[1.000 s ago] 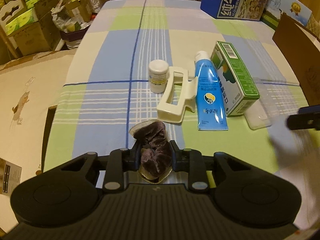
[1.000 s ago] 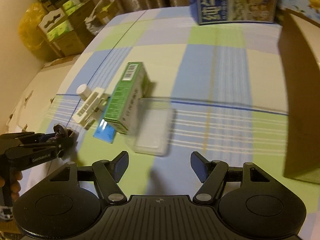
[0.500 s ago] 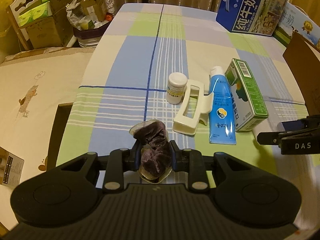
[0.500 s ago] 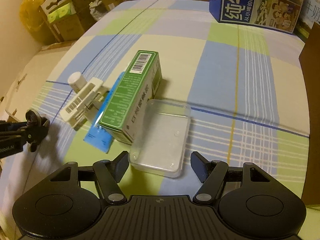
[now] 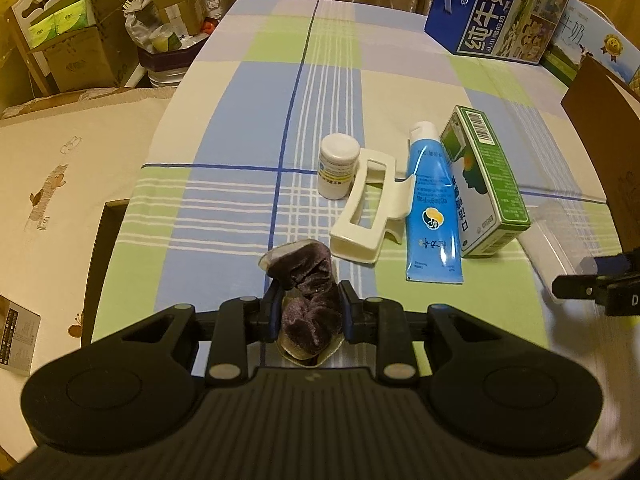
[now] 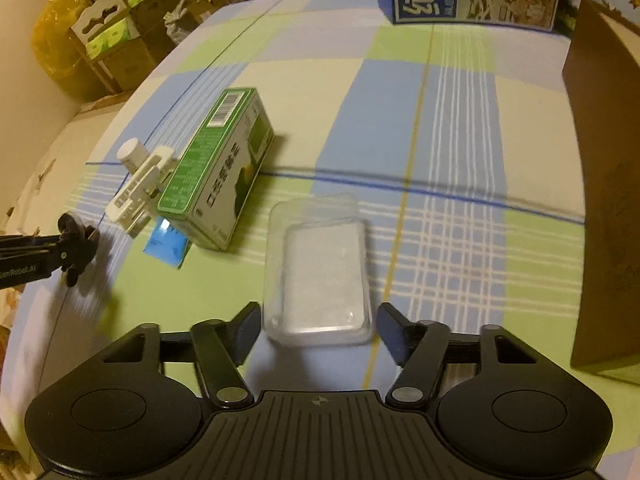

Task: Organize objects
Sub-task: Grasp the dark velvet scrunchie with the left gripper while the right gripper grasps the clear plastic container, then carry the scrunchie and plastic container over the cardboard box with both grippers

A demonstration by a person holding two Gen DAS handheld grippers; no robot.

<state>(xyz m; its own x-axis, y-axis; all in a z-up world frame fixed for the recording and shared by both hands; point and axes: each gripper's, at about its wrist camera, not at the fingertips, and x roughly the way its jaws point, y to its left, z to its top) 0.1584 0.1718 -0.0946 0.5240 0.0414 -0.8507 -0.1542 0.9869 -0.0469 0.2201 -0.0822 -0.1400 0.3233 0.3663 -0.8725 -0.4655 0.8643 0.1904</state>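
Observation:
My left gripper (image 5: 307, 307) is shut on a dark purple velvet scrunchie (image 5: 310, 290), held above the near edge of the checked tablecloth (image 5: 248, 128). Ahead of it lie a small white jar (image 5: 338, 166), a cream hair claw (image 5: 368, 205), a blue tube (image 5: 433, 210) and a green box (image 5: 486, 178). A clear plastic container (image 6: 320, 270) lies just in front of my right gripper (image 6: 318, 332), which is open, its fingers either side of the container's near end. In the right wrist view the green box (image 6: 218, 172) sits left of the container.
A brown cardboard box (image 6: 608, 184) stands at the table's right side. Blue milk cartons (image 5: 500, 12) stand at the far edge. Cardboard boxes and bags (image 5: 80, 36) crowd the floor beyond the left edge, beside a cream surface (image 5: 52, 168).
My right gripper has moved forward and down to the clear container, which now lies between its fingertips. The left gripper has pulled back slightly, scrunchie still held.

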